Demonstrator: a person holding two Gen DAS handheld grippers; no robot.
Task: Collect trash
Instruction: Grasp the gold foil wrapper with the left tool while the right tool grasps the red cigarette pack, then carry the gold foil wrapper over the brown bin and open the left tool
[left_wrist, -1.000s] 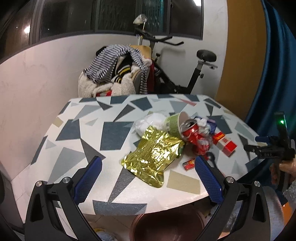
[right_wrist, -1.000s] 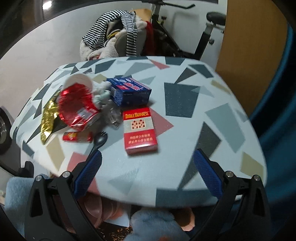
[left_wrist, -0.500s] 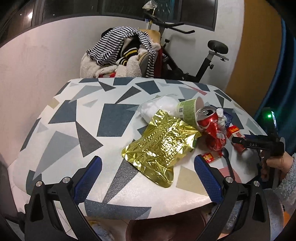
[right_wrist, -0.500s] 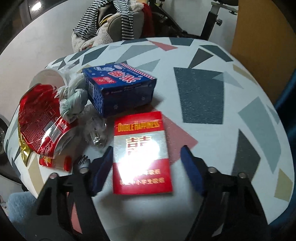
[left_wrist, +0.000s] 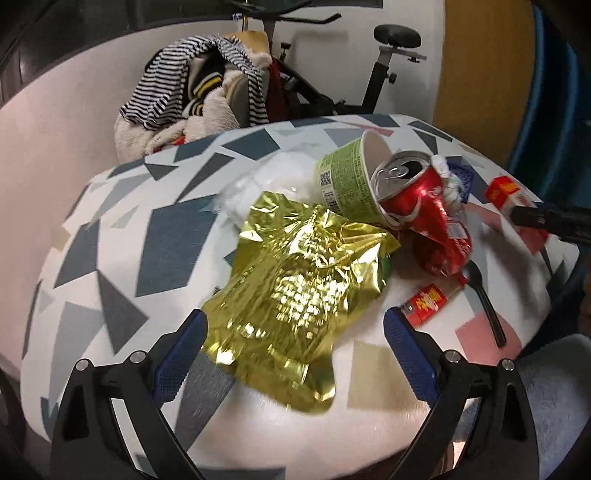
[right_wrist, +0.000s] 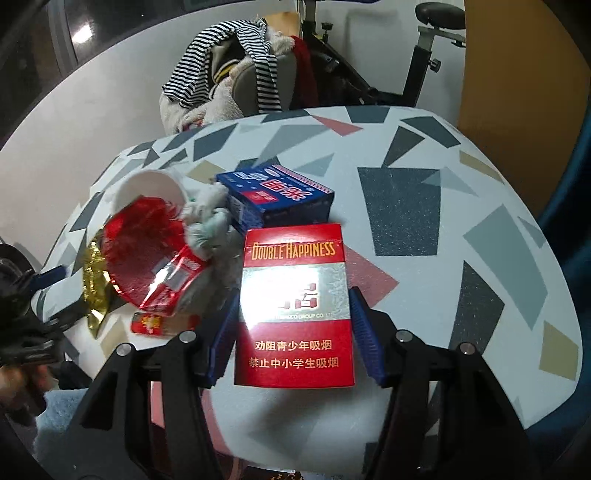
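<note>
Table: round top (right_wrist: 402, 206) with white cloth and grey, blue, pink and beige shapes; trash lies in a heap on the side near the person.
Right gripper: right gripper (right_wrist: 293, 321) points down at the red pack (right_wrist: 294, 306); its jaws have just been closing and now the blue pads stand at both long sides of the pack, touching or nearly touching, I cannot tell if they press. The pack lies flat on the table.
Red pack: cigarette pack with the words "Double Happiness", at the near edge of the table, just in front of the blue box (right_wrist: 275, 199).
Left gripper: left gripper (left_wrist: 295, 354) is wide open and holds nothing; it is low over the near edge of the foil bag (left_wrist: 299, 291), and the bag's lower part is between the pads without touching them.
Foil bag: golden, crumpled, flat on the table, its far corner under the cup (left_wrist: 347, 181).
Cup: green paper cup on its side, mouth toward the right; the can (left_wrist: 421, 206) lies against its mouth.
Can: red, crushed, top toward the camera in the left view.
White bag: white plastic bag (left_wrist: 273, 181) behind the foil bag, beside the cup.
Small things: red sachet (left_wrist: 424, 302) and black spoon (left_wrist: 484, 299) lie near the can; tissue (right_wrist: 207, 221) is between the can and the blue box.
Background: chair with striped clothes (left_wrist: 195, 96) and exercise bike (left_wrist: 380, 74) by the wall.
</note>
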